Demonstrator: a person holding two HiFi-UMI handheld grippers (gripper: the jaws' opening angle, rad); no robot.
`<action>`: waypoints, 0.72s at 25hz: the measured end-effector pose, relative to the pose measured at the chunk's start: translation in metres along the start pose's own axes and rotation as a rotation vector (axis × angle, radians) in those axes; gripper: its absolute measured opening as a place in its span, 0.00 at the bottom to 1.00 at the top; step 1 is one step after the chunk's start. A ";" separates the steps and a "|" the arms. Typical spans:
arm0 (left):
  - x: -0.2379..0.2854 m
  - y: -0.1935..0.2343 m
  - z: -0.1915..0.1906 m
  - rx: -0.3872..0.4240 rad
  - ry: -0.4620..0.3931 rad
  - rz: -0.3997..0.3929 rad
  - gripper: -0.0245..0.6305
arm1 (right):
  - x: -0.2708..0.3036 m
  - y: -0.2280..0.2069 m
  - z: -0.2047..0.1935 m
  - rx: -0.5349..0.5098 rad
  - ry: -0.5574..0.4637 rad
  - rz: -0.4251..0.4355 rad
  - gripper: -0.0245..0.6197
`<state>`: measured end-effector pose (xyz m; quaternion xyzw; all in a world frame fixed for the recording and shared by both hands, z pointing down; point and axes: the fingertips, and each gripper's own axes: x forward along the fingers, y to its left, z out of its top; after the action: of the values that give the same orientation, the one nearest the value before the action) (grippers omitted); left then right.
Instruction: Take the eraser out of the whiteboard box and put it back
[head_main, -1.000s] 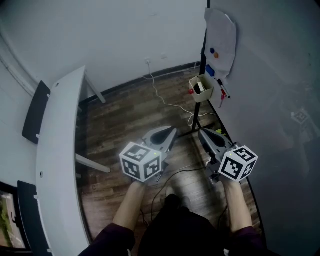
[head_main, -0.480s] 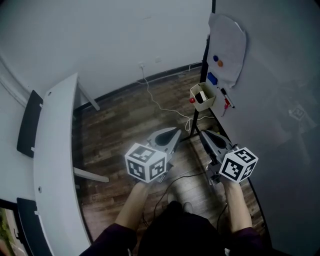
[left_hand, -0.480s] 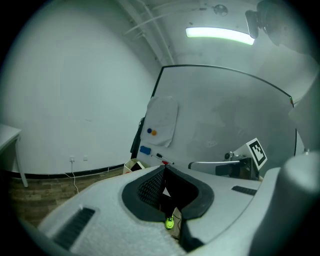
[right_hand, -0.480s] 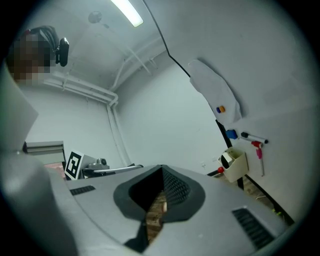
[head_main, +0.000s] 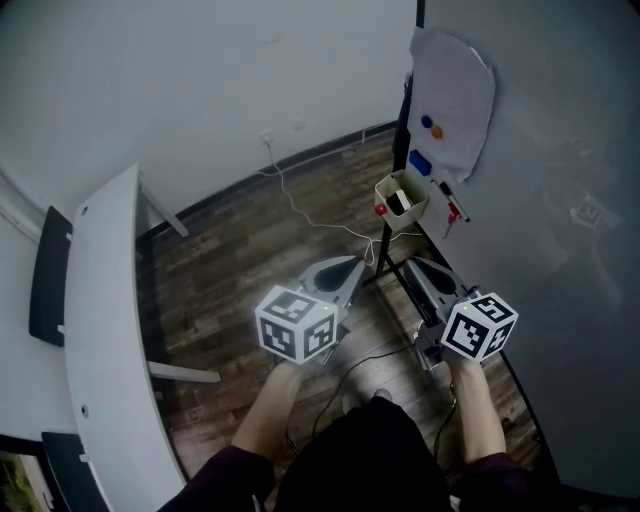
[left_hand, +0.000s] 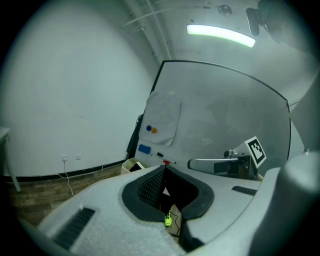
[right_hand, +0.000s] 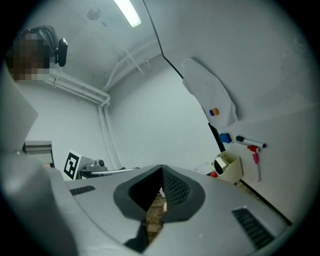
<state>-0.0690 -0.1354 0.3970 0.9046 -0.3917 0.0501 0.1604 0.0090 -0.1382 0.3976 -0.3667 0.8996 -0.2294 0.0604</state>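
A cream whiteboard box (head_main: 404, 199) hangs at the lower edge of the whiteboard (head_main: 540, 150), with the dark-and-white eraser (head_main: 397, 203) standing inside it. The box also shows in the left gripper view (left_hand: 132, 165) and in the right gripper view (right_hand: 228, 167), where the eraser (right_hand: 219, 167) peeks over the rim. My left gripper (head_main: 352, 264) and right gripper (head_main: 408, 266) are held side by side, short of the box and below it in the head view. Both are shut with nothing between their jaws.
On the whiteboard are a white cloth or sheet (head_main: 455, 95), a blue magnet block (head_main: 420, 162), round magnets (head_main: 431, 125) and markers (head_main: 450, 203). A red ball (head_main: 381, 210) sits beside the box. A white cable (head_main: 310, 220) trails over the wooden floor. A long white table (head_main: 100, 330) stands at the left.
Both grippers have moved forward over the floor toward the whiteboard box, staying shut. The table has slid further left in the head view.
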 end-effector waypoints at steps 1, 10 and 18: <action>0.003 0.002 0.000 0.000 0.003 -0.005 0.05 | 0.003 -0.003 0.001 -0.001 0.000 -0.006 0.04; 0.036 0.024 0.003 -0.005 0.022 -0.038 0.05 | 0.025 -0.036 0.007 0.015 -0.003 -0.040 0.04; 0.076 0.049 0.004 -0.019 0.037 -0.041 0.05 | 0.049 -0.076 0.013 0.011 0.013 -0.061 0.04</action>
<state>-0.0527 -0.2208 0.4219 0.9097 -0.3706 0.0599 0.1773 0.0254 -0.2241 0.4232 -0.3922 0.8870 -0.2385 0.0494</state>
